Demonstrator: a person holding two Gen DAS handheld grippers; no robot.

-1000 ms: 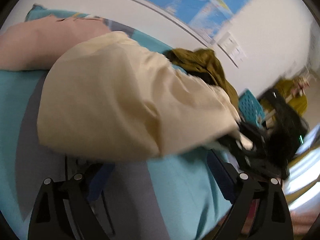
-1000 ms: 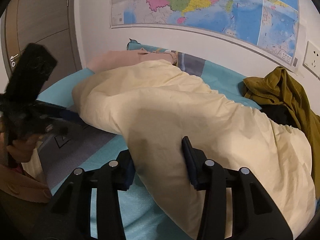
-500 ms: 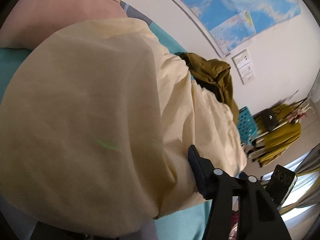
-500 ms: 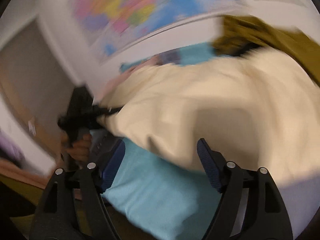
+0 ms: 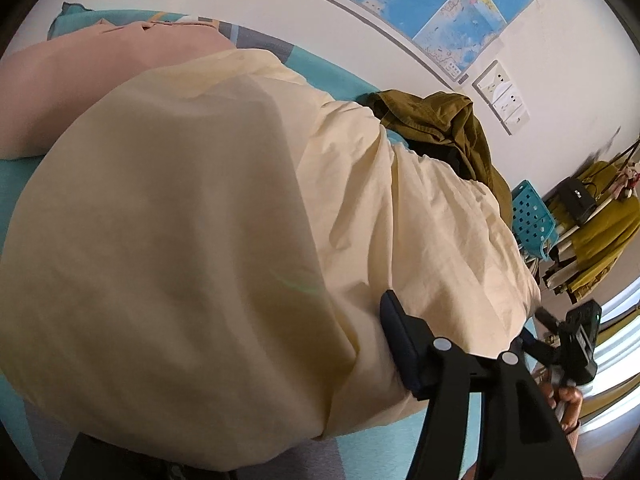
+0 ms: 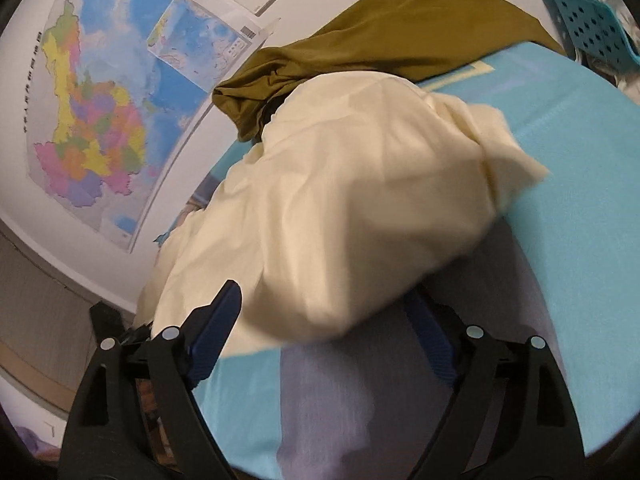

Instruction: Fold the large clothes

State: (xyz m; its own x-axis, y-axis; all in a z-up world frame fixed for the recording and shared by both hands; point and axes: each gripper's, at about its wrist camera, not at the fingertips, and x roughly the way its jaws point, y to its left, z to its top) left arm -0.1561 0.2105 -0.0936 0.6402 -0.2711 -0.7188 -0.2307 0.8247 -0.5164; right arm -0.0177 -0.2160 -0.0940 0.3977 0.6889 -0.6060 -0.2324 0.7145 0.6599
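A large cream-yellow garment (image 5: 248,216) lies bunched in a mound on the turquoise bed (image 6: 580,184). It also fills the middle of the right wrist view (image 6: 360,208). My left gripper (image 5: 248,412) is pushed in under the garment's near edge; only its right finger (image 5: 404,344) shows, and the cloth hides the left one. My right gripper (image 6: 324,320) is open, its fingers spread either side of the garment's near edge, with nothing held. It shows in the left wrist view (image 5: 576,344) at the garment's far right corner.
An olive-green garment (image 5: 448,128) lies crumpled behind the cream one, against the wall. A pink pillow (image 5: 80,76) sits at the bed's left end. A blue perforated basket (image 5: 532,216) and a rack with clothes stand past the bed's right end. A wall map (image 6: 112,112) hangs above.
The left gripper went from open in front of the garment to pushed in under its edge. The right gripper swung around to the bed's other end, and the cloth bunched up.
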